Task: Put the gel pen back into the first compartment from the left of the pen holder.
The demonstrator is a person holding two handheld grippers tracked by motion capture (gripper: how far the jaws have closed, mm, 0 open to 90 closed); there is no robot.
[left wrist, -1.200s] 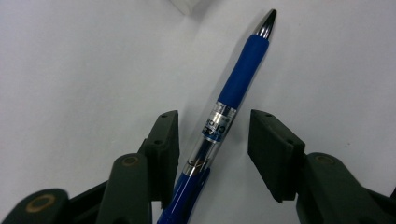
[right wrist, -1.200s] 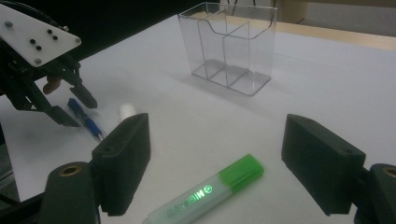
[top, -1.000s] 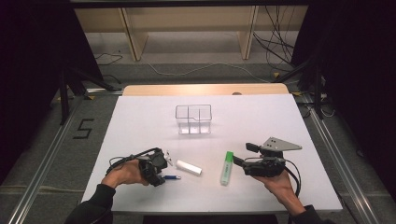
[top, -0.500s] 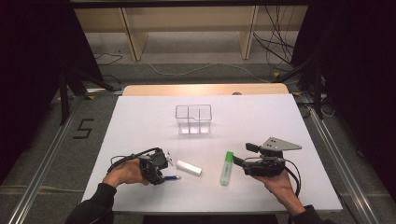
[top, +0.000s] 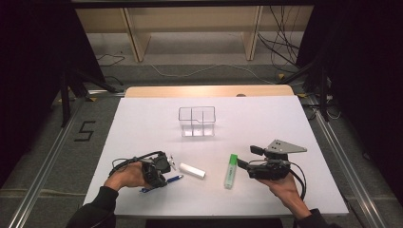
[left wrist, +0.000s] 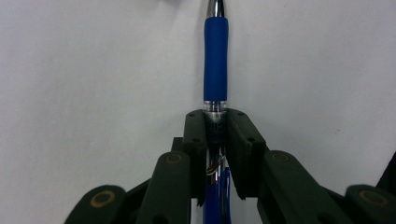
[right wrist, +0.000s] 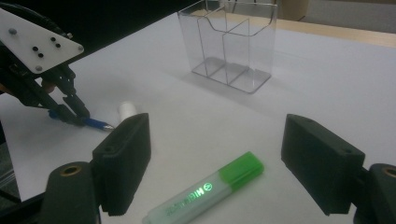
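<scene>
One pen (top: 164, 183), one highlighter (top: 231, 170), one white tube (top: 192, 170), one clear holder (top: 196, 121).

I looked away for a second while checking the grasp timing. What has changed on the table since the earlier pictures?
The left gripper has just been closing its fingers and now clamps the blue pen, which lies on the white table. The right gripper stays open beside the green highlighter. The white tube and clear organizer are where they were.

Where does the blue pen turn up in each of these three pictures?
High view: blue pen lies low and left, in the left hand-held gripper.
Left gripper view: pen runs up the centre, clamped between the jaws.
Right gripper view: pen at left, beside the white tube.
Shared landmark: the white table.
</scene>
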